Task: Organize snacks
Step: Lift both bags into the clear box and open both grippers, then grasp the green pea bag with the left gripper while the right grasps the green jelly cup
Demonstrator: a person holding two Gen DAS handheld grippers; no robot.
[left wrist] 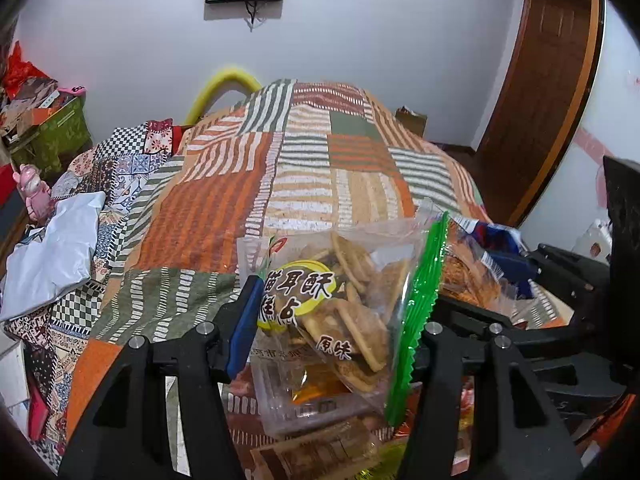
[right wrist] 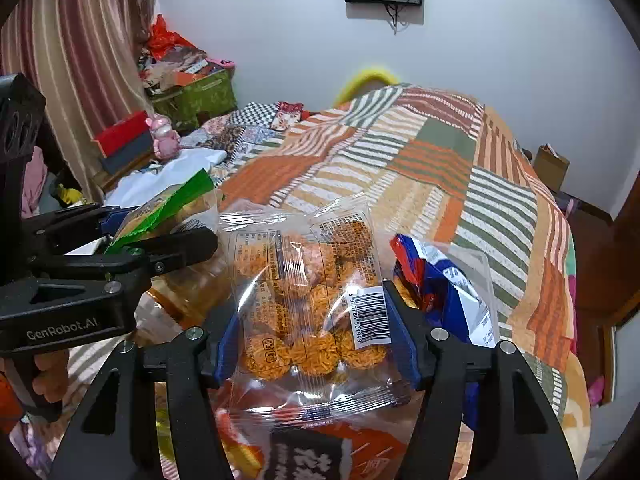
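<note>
Here, above the patchwork bedspread, my left gripper grips a clear packet of flat biscuits, jaws pressed into its sides, its green sealed edge running upright along the right finger. The packet stands lengthwise, straight ahead between the pads. To its right, my right gripper pinches a clear bag of orange noodle snacks the same way, long axis upright, barcode against the right pad. A red-and-blue packet sits just beside it on the right. More snack packets lie underneath both. I judge either hand equally placed to set down first.
</note>
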